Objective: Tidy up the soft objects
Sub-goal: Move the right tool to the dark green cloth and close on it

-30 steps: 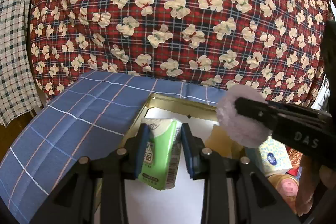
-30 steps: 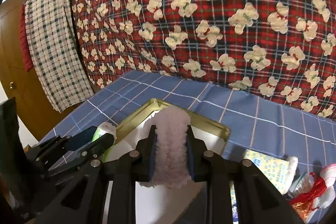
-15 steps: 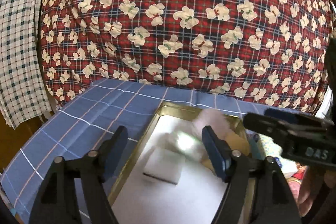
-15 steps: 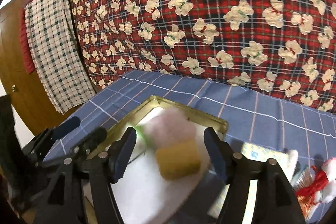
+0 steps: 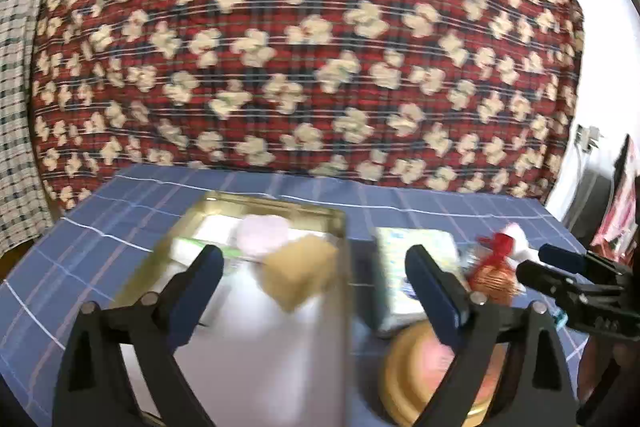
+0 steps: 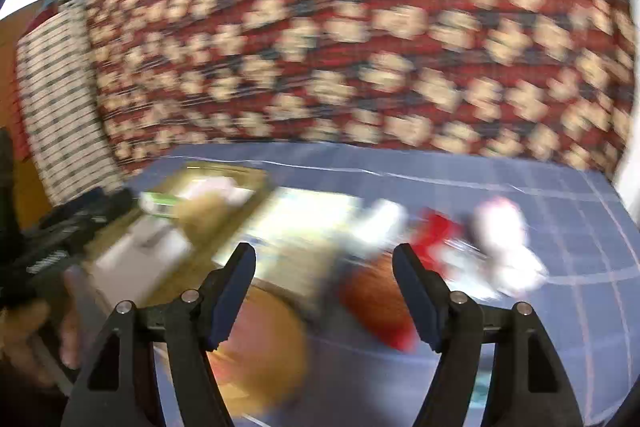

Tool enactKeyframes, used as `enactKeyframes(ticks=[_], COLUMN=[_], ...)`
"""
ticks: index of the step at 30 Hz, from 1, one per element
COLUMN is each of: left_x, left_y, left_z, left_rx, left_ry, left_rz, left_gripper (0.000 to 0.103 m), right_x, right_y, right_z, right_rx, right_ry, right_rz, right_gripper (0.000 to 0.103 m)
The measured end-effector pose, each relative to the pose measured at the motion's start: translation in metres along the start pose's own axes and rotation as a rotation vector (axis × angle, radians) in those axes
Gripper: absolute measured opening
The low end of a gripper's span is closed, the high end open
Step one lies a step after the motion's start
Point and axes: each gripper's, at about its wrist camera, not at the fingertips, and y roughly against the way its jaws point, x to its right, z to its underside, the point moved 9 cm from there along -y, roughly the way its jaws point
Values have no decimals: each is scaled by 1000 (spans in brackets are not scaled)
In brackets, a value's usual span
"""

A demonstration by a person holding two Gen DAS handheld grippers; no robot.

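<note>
Both tongs, left [image 5: 312, 267] and right [image 6: 324, 267], gaped empty; ahead of the left pair, tan sponge [image 5: 298, 275] in tin [image 5: 340, 223] looked light, squashy, best pinched across its flanks.

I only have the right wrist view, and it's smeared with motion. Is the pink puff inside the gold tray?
Observer: Yes. In the left wrist view the pink puff lies inside the gold tray, near its far end.
Operator: Where's the tan sponge?
Observer: The tan sponge is also in the tray, just in front of the puff.
Operator: Is the left tool carrying anything?
Observer: No. The left tool is open, with nothing gripped between its fingers.
</note>
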Motion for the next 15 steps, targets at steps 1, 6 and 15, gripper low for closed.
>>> enactKeyframes(ticks=[1, 6, 15], left_x=[7, 57, 116], left_y=[1, -3, -4], left_z=[2, 18, 35], left_rx=[-2, -39, -69], left_ry=[-5, -60, -150], left_rz=[10, 75, 127], left_gripper=[95, 95, 96], right_x=[22, 89, 131], right_y=[5, 19, 16], right_z=[8, 39, 75], right_rx=[-12, -49, -146], right_ry=[-26, -121, -184], right_rz=[38, 144, 199], right_gripper=[73, 73, 73])
